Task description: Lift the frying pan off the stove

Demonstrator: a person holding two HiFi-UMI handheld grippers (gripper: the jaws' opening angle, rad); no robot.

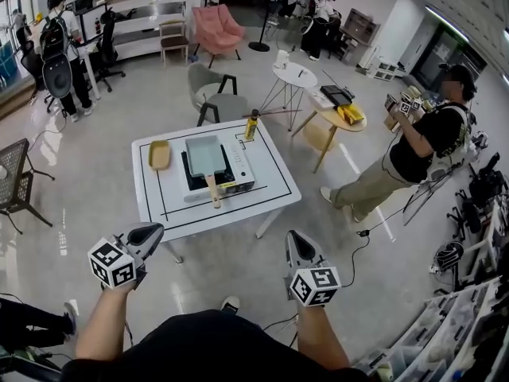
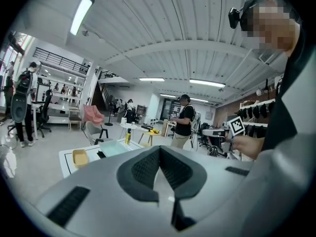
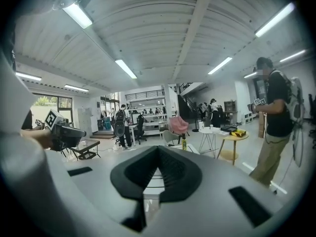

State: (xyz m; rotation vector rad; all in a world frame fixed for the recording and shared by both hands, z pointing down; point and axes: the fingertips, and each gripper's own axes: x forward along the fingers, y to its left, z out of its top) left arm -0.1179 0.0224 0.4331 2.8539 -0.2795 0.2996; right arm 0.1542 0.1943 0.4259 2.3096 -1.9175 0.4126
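Observation:
The rectangular grey-green frying pan (image 1: pixel 204 155) sits on a portable stove (image 1: pixel 240 173) on a white table (image 1: pixel 274 183); its wooden handle (image 1: pixel 213 191) points toward me. My left gripper (image 1: pixel 153 229) and right gripper (image 1: pixel 293 237) are held side by side in front of the table's near edge, well short of it. Both are shut with nothing between their jaws. In the left gripper view the pan (image 2: pixel 111 147) shows far off, beyond the closed left gripper (image 2: pixel 159 149). The right gripper (image 3: pixel 158 148) hides most of the table in its own view.
A yellow dish (image 1: pixel 159 154) lies left of the stove and a bottle (image 1: pixel 251 125) stands at the table's far edge. A grey chair (image 1: pixel 215 102) is behind the table, small round tables (image 1: pixel 338 119) to the right. A person (image 1: pixel 421 146) stands at right; a black chair (image 1: pixel 16 183) at left.

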